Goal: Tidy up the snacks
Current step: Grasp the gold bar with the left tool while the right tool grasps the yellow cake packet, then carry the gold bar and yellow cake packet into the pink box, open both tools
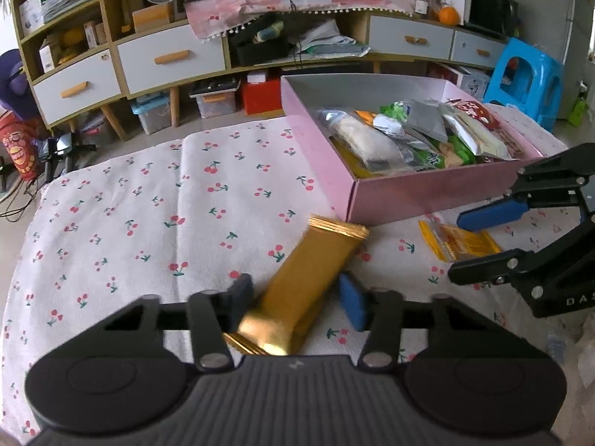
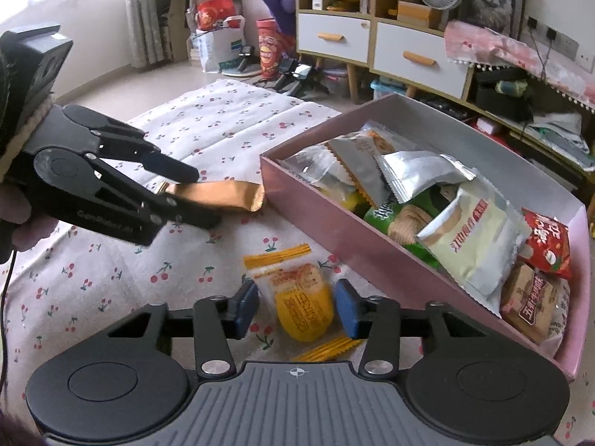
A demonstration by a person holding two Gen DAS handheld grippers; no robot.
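A gold-wrapped snack bar [image 1: 308, 275] lies slanted on the cherry-print cloth [image 1: 148, 204], and my left gripper [image 1: 293, 301] is shut on its near half, a pad against each side. The right wrist view shows the same grip [image 2: 202, 197], the bar [image 2: 230, 195] sticking out toward the pink box [image 2: 316, 208]. My right gripper [image 2: 297, 312] is shut on a yellow packet [image 2: 301, 304] that rests on the cloth just in front of the box. In the left wrist view this gripper [image 1: 456, 245] straddles the packet [image 1: 465, 245]. The box [image 1: 409, 193] holds several wrapped snacks.
A hand holds the left gripper's body [image 2: 41, 119] at the left edge. Behind the cloth stand a low cabinet with drawers [image 1: 171, 59], floor clutter and a blue stool [image 1: 528, 78]. The cloth's left part [image 2: 208, 119] is bare.
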